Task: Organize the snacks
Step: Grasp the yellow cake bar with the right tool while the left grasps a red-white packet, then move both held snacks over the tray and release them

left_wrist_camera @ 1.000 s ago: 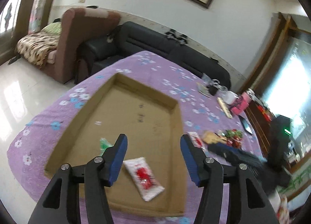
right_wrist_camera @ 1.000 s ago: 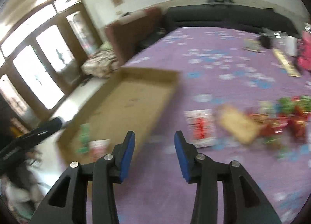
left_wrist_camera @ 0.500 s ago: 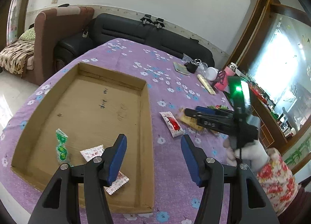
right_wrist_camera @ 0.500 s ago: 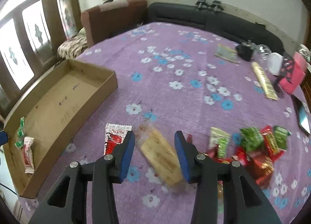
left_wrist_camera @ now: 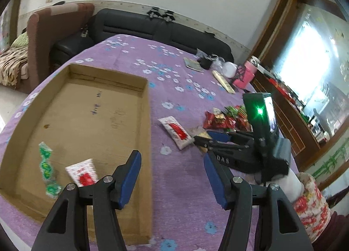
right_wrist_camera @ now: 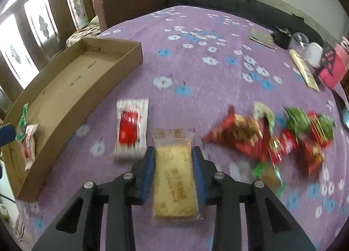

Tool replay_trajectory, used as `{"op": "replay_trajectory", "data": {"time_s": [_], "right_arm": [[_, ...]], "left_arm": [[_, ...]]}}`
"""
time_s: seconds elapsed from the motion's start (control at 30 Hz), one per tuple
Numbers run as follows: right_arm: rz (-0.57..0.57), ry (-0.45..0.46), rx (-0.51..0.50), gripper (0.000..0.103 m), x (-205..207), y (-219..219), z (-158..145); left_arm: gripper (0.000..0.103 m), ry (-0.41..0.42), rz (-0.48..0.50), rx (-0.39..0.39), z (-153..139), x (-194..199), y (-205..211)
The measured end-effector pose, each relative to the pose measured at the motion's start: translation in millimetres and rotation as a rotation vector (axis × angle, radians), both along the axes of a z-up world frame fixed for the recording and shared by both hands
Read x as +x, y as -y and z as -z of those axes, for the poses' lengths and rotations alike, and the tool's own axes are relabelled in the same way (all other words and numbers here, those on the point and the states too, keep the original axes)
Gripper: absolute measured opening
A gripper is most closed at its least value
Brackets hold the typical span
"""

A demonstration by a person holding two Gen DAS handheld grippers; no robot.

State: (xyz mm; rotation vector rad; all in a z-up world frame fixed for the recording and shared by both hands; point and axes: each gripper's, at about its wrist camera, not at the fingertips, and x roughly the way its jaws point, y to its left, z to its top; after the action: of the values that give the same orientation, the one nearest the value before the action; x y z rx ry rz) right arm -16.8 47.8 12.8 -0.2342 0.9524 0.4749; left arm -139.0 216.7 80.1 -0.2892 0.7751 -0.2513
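Here the left gripper (left_wrist_camera: 172,172) hovers empty, jaws apart, over the box (left_wrist_camera: 144,133) edge, while the right gripper (right_wrist_camera: 173,159), whose jaws have just been closing, pinches the cake packet (right_wrist_camera: 173,177) lying on the cloth (right_wrist_camera: 196,72), its long axis running along the fingers.

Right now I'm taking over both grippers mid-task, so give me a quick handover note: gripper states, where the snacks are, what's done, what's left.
Right gripper: jaws just closed onto the yellow cake pack, which lies on the purple tablecloth.
Left gripper: open, empty, over the right wall of the cardboard tray.
Done: green candy and one red-and-white packet are in the tray.
Left: the cake pack, a second red-and-white packet beside it, and the red-and-green snack pile.
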Motion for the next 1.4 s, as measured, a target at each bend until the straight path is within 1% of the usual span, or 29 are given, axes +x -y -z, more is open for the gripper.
{"op": "replay_trajectory", "data": {"time_s": [0.17,0.3,0.37,0.47,0.6,0.67,0.77,0.8,0.9,0.97,1.0,1.03,1.07,1.1,1.17,1.2,1.23,1.27,1.4], "right_arm": [[0.063,0.014,0.04,0.032,-14.2,33.8,-0.1],[0.117,0.014,0.127,0.033,-13.0,61.3,0.4],[0.146,0.0,0.201,0.033,-9.4,74.0,1.1],[0.169,-0.015,0.254,0.032,-6.0,82.8,1.1],[0.185,-0.016,0.267,0.032,-7.4,87.0,1.0],[0.185,-0.017,0.267,0.032,-7.6,87.0,1.1],[0.185,-0.019,0.267,0.032,-7.6,87.9,1.5],[0.184,-0.02,0.266,0.032,-7.6,88.0,1.6],[0.181,-0.021,0.259,0.033,-8.6,88.1,1.6],[0.174,-0.025,0.259,0.036,-9.3,87.9,2.0],[0.164,-0.027,0.26,0.043,-10.4,86.7,1.8],[0.152,-0.029,0.258,0.05,-11.7,84.8,1.6],[0.136,-0.025,0.245,0.055,-14.4,80.7,1.3],[0.124,-0.017,0.224,0.058,-16.8,76.6,0.9],[0.11,0.004,0.171,0.058,-20.9,68.5,1.1],[0.103,0.008,0.158,0.056,-22.2,66.4,1.1],[0.1,0.013,0.147,0.038,-23.5,65.1,1.0],[0.104,0.021,0.128,0.032,-24.3,64.7,1.3],[0.113,0.011,0.155,0.031,-25.0,66.5,2.1]], "left_arm": [[0.063,-0.017,0.061,0.027,3.5,6.8,27.4],[0.063,-0.044,0.09,0.04,10.6,15.7,44.6],[0.063,-0.061,0.1,0.049,14.2,22.5,53.1],[0.063,-0.085,0.112,0.079,20.1,36.7,64.5],[0.063,-0.134,0.11,0.12,33.3,66.6,78.2],[0.063,-0.163,0.086,0.139,40.3,83.9,81.6],[0.063,-0.173,0.058,0.17,45.0,101.0,84.0],[0.063,-0.174,0.046,0.198,46.5,107.5,86.3],[0.063,-0.178,0.033,0.245,50.6,119.5,89.9],[0.063,-0.187,0.034,0.269,55.5,125.6,93.0],[0.061,-0.191,0.034,0.291,59.0,128.5,95.6],[0.053,-0.169,0.027,0.338,60.1,127.6,98.7],[0.038,-0.144,0.028,0.39,60.2,126.4,102.3],[0.033,-0.141,0.036,0.395,60.1,127.2,103.3],[0.031,-0.147,0.035,0.383,60.0,128.5,100.5],[0.031,-0.146,0.035,0.379,59.6,128.5,99.1],[0.031,-0.145,0.034,0.367,59.0,127.1,96.8],[0.031,-0.148,0.033,0.349,58.1,125.1,94.4],[0.031,-0.137,0.041,0.303,50.6,114.6,92.3]]}}
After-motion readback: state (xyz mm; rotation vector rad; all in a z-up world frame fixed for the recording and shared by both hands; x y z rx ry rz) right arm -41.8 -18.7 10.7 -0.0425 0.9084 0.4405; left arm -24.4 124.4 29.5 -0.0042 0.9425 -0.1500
